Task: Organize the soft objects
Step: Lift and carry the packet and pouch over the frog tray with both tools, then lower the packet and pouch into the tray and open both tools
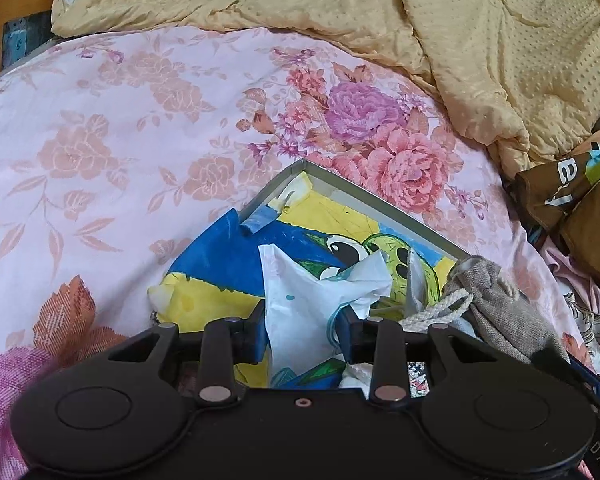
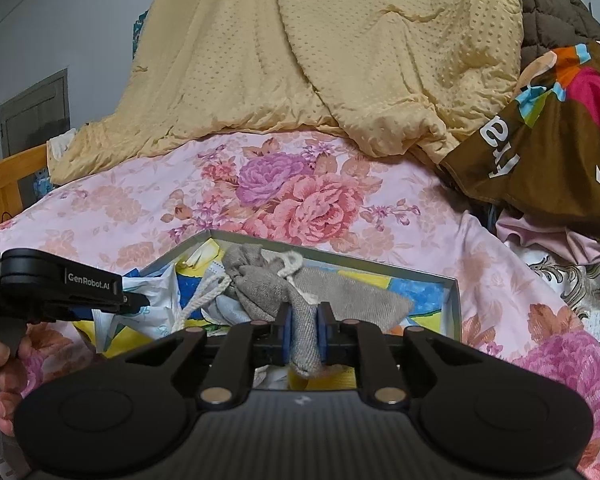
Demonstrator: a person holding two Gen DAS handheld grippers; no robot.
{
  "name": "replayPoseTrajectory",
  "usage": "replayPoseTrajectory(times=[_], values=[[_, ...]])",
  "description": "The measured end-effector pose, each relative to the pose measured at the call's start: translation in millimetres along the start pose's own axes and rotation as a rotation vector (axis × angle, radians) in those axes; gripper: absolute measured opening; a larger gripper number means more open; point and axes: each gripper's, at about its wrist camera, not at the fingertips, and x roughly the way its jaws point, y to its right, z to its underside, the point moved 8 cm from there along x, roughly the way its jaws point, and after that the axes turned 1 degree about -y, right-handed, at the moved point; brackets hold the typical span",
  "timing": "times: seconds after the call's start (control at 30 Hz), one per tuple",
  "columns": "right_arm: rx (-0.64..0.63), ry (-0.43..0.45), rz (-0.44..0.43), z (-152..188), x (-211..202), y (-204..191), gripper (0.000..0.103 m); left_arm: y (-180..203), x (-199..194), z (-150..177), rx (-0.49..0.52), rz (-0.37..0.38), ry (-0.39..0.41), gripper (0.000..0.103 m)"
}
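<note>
- While resting in the shallow rectangular tray (image 2: pixel 454 300), the coarse-woven grey pouch (image 2: pixel 304 336) is being pinched by the right gripper (image 2: pixel 305 334).
- The left gripper (image 1: pixel 306 334) is clasping a crinkled white plastic bag (image 1: pixel 300 300).

The brown printed cloth (image 2: pixel 540 152) (lettering partly folded under) runs off the right edge.

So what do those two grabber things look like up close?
Both are black plastic. Each gripper has two round discs at the back, slanted linkage bars with small silver pivot pins, and blue pads lining the jaws. The left gripper looks smooth and matte; seen from the side in the right wrist view, it carries white "GenRobot.AI" lettering. The right gripper has a ribbed dark grey body.
</note>
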Motion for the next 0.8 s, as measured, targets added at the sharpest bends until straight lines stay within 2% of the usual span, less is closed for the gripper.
replayPoseTrajectory(times=[0.33, 0.43, 0.67, 0.8], values=[[0.013, -0.008, -0.007, 1, 0, 2, 0.019, 4, -2, 2, 0.025, -0.001, -0.004, 0.038], [0.026, -0.013, -0.012, 1, 0, 3, 0.023, 6, -3, 4, 0.043, -0.001, -0.01, 0.042], [0.046, -0.004, -0.02, -3, -5, 4, 0.03, 7, -10, 6, 0.06, -0.01, -0.001, 0.062], [0.07, 0.006, -0.031, -5, -10, 6, 0.048, 8, -20, 8, 0.079, -0.012, 0.016, 0.074]])
